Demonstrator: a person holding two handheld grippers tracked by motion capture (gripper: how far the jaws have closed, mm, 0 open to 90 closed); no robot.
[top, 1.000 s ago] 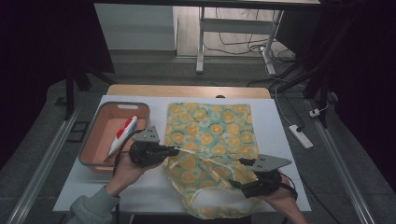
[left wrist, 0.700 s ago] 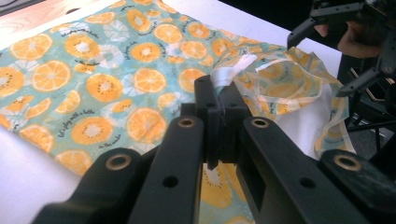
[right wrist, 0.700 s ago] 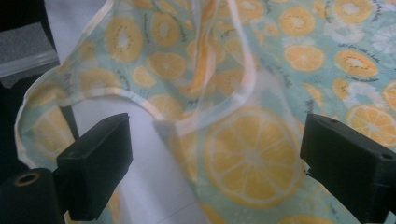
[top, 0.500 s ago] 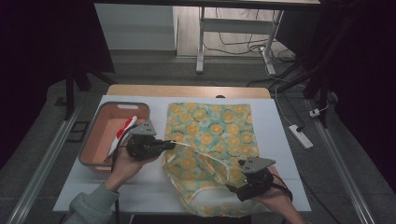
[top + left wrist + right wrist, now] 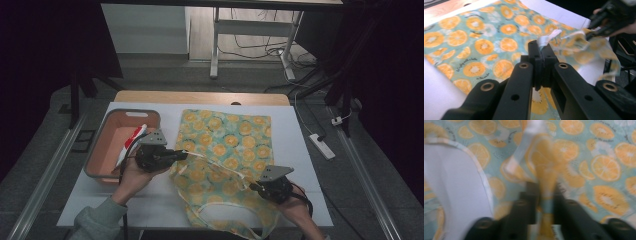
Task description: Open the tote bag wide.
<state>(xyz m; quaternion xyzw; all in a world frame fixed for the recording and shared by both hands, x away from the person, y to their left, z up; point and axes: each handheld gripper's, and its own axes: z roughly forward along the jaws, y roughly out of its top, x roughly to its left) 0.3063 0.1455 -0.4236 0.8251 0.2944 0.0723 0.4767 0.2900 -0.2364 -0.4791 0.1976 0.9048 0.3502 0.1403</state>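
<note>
A cloth bag (image 5: 225, 140) printed with orange slices lies on the white table (image 5: 310, 165), its near part lifted and rumpled. My left gripper (image 5: 182, 155) is shut on the bag's pale hem at its left side, and the left gripper view shows that hem (image 5: 545, 40) pinched in the gripper (image 5: 541, 50). My right gripper (image 5: 252, 186) sits at the bag's near right. Its jaws have just closed on a raised fold of the fabric (image 5: 544, 157), which runs down through the gripper (image 5: 546, 192). A white strap (image 5: 220, 207) loops near the table's front edge.
A pink tub (image 5: 100, 150) stands at the table's left and holds a red and white item (image 5: 132, 140). A wooden strip (image 5: 200, 96) borders the far edge. On the floor to the right lies a power strip (image 5: 321, 146). Beyond the table stands a metal frame (image 5: 215, 45).
My right gripper has moved a little left and down into the lifted fold of the bag. The left hand has hardly moved.
</note>
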